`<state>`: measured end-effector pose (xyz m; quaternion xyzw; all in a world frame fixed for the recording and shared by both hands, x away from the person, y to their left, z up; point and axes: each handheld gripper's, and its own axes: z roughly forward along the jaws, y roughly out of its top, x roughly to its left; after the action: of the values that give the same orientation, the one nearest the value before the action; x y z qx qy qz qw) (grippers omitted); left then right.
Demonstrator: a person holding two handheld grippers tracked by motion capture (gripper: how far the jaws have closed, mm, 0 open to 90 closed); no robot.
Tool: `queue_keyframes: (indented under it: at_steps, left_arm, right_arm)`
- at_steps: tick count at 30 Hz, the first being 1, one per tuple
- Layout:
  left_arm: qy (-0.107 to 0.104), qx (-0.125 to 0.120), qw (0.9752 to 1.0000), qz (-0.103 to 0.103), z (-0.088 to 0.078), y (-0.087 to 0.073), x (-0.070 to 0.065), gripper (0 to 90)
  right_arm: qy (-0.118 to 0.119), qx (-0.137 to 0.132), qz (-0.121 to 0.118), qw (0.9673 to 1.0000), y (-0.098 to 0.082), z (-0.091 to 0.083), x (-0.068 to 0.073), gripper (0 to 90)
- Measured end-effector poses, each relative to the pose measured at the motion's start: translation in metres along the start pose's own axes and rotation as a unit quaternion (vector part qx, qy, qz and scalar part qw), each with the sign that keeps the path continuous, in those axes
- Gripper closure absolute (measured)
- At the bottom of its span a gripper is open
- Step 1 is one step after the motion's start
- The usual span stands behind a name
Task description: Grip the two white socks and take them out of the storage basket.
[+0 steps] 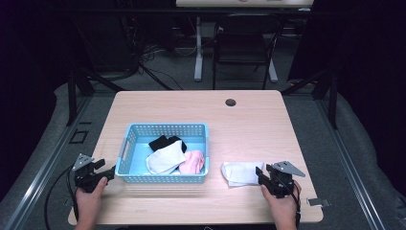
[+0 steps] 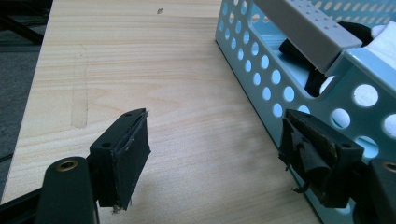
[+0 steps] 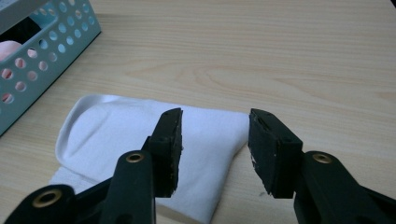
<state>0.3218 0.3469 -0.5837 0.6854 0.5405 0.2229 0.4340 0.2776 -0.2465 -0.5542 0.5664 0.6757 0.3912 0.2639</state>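
White sock (image 3: 140, 135) lies flat beside blue basket (image 1: 163, 178) (socks inside); right gripper (image 3: 215, 140) apart above it.

- No writing, label, brand, number or sign can be read in the high view or in either gripper view.
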Motion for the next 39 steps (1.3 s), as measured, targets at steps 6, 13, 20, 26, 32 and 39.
queue_keyframes:
  at_steps: [6, 13, 20, 26, 32, 39]
  left_arm:
    - [-0.001, 0.0, 1.0, -0.001, 0.0, 0.0, 0.0, 23.9]
    - [0.0, 0.0, 1.0, -0.001, 0.0, 0.0, 0.0, 23.9]
    - [0.0, -0.001, 1.0, -0.002, 0.0, 0.0, 0.0, 23.9]
    - [-0.001, -0.001, 1.0, -0.002, 0.0, 0.0, 0.0, 23.9]
    - [-0.001, -0.001, 1.0, -0.001, 0.0, 0.0, 0.0, 24.0]
    - [-0.001, -0.003, 1.0, -0.001, 0.0, 0.0, 0.0, 24.0]
  right_arm:
    - [0.005, -0.012, -0.024, 0.9996, 0.006, -0.003, 0.008, 51.9]
    - [0.038, 0.032, -0.033, 0.9982, 0.026, -0.005, 0.026, 42.5]
    - [0.079, 0.04, -0.052, 0.9947, 0.057, -0.007, 0.055, 13.6]
    - [0.102, 0.056, -0.108, 0.9873, 0.08, 0.002, 0.09, 8.2]
    - [0.11, 0.058, -0.141, 0.9823, 0.098, 0.014, 0.117, 17.4]
    - [0.123, 0.075, -0.147, 0.9785, 0.121, 0.03, 0.141, 35.7]
